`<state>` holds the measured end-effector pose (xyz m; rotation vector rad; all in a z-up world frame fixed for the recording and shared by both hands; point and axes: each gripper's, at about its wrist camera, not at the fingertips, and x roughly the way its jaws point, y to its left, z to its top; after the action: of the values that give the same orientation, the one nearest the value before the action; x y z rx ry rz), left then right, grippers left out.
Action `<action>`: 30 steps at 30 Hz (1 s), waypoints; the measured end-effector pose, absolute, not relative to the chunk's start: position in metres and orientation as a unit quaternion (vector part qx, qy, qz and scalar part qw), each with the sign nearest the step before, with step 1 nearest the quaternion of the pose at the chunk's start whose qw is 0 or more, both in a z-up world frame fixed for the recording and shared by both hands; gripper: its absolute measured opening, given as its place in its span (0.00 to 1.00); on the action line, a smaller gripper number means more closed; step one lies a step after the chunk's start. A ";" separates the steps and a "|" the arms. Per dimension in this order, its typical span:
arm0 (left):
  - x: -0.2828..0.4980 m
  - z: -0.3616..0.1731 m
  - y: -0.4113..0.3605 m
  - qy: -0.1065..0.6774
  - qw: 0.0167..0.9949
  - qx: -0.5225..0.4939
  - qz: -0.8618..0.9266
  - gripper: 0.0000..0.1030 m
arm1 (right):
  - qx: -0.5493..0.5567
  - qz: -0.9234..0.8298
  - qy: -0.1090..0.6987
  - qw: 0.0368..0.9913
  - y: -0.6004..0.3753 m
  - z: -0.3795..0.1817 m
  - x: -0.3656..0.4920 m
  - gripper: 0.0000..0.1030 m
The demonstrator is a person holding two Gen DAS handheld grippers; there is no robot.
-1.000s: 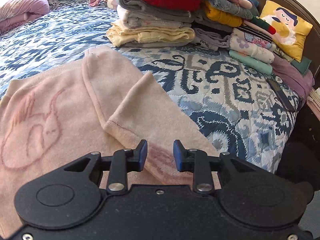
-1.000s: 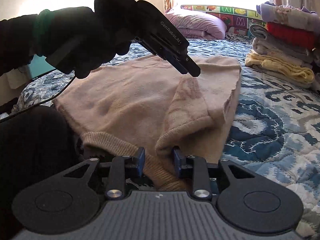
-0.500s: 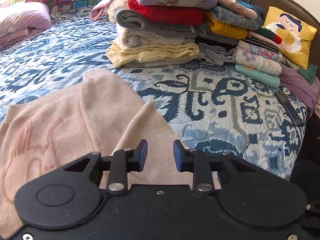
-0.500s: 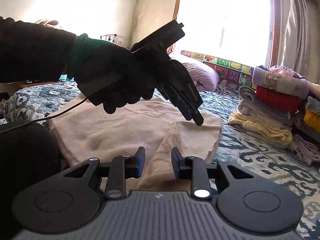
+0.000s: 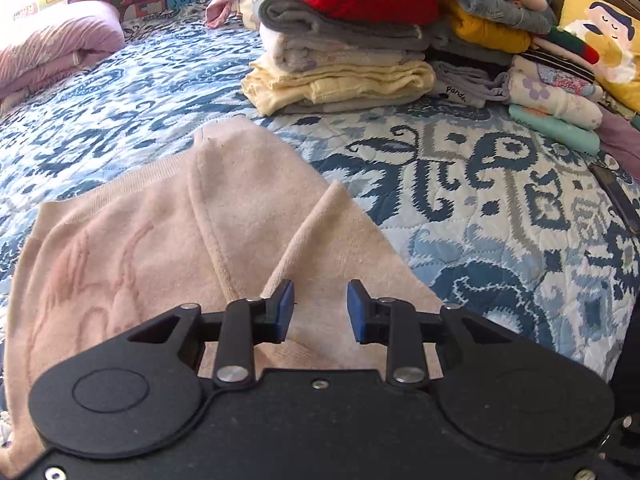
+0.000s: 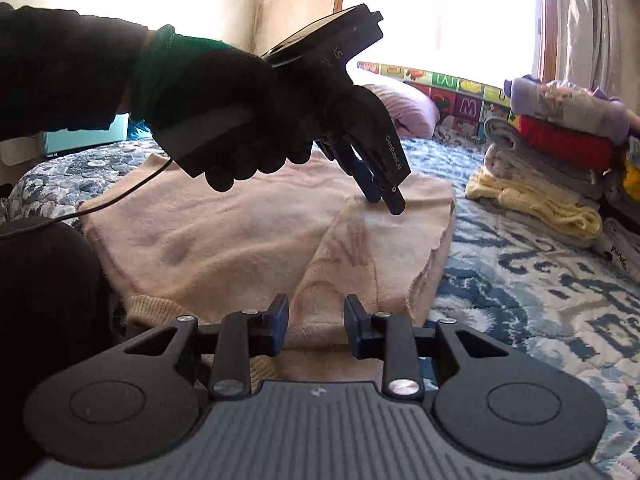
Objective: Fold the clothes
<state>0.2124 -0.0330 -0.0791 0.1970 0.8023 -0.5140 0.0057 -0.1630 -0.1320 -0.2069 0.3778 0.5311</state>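
2 grippers, left (image 5: 318,308) and right (image 6: 316,324), both part open, empty, above pink sweater (image 5: 132,248). Since 1 second ago, right tilted up; more window (image 6: 440,12) visible.

Left tool (image 6: 384,196) tips down, seemingly touching the pink sweater (image 6: 240,236).

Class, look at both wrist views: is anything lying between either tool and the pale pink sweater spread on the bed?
Nothing visible. The left tool hovers over the pale pink knitted sweater, and the right tool sits at its near edge, unobstructed.
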 end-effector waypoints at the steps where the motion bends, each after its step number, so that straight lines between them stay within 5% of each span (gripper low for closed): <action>1: 0.208 -0.079 -0.031 0.385 0.884 0.094 -0.247 0.27 | -0.105 0.256 0.173 0.945 -0.164 -0.130 0.001 0.30; 3: 0.205 -0.090 -0.030 0.397 0.880 0.092 -0.243 0.28 | -0.100 0.259 0.157 0.948 -0.166 -0.128 0.001 0.30; 7: 0.208 -0.114 -0.026 0.416 0.880 0.076 -0.218 0.39 | -0.064 0.266 0.251 0.928 -0.163 -0.150 0.036 0.32; 20: 0.121 -0.042 0.061 0.376 0.902 -0.012 -0.211 0.66 | -0.009 0.265 0.241 0.934 -0.209 -0.115 -0.013 0.40; 25: 0.068 -0.035 0.121 0.350 0.923 -0.038 -0.153 0.69 | 0.020 0.279 0.252 0.927 -0.215 -0.116 -0.017 0.54; 30: 0.029 -0.065 0.179 0.358 0.925 -0.113 -0.055 0.69 | -0.016 0.319 0.250 0.914 -0.197 -0.119 -0.027 0.55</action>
<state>0.0288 0.1792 -0.0648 -0.2320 0.7348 -0.1138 -0.0274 -0.1973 -0.1186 -0.0332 0.5149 0.6579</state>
